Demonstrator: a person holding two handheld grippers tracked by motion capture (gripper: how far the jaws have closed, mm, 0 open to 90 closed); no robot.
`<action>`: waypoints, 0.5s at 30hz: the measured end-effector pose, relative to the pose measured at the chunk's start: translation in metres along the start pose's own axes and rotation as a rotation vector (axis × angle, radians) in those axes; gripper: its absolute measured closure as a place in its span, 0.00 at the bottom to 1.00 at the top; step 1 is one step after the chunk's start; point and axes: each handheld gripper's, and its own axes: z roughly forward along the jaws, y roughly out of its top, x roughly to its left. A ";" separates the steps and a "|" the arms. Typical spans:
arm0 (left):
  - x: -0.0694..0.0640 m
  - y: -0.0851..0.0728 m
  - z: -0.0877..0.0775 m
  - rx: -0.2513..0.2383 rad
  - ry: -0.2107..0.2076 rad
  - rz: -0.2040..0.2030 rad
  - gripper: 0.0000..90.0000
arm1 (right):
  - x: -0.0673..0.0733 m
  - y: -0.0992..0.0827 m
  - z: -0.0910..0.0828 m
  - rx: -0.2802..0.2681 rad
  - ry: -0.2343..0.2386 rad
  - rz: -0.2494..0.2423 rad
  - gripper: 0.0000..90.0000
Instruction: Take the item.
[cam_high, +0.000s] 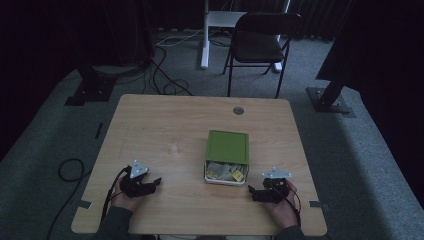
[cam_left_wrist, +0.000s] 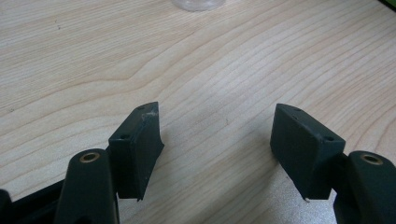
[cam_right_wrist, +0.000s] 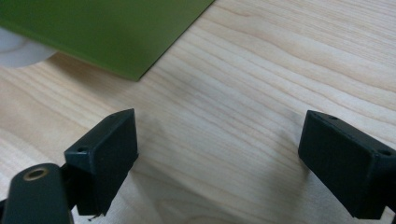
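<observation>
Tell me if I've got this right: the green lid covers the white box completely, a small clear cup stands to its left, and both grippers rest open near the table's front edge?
Not quite. In the high view the green lid is slid back, leaving the near end of the white box uncovered with packets showing inside. The clear cup, left gripper and right gripper are as you say.

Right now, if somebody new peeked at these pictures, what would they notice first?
Probably the white box with its bright green lid slid partway back, right of the table's middle, showing small packets inside. Then the left gripper and right gripper near the front edge, both open. A small clear cup stands left of the box.
</observation>
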 end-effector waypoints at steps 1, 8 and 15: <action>0.000 0.000 0.000 0.000 0.000 0.000 0.38 | 0.000 0.000 -0.001 0.000 0.003 0.000 0.15; 0.000 0.000 0.000 0.000 0.000 0.000 0.38 | 0.004 -0.001 -0.009 -0.034 0.037 -0.013 0.26; 0.000 0.000 0.000 0.000 0.001 0.000 0.38 | 0.008 0.001 -0.019 -0.057 0.049 -0.024 0.33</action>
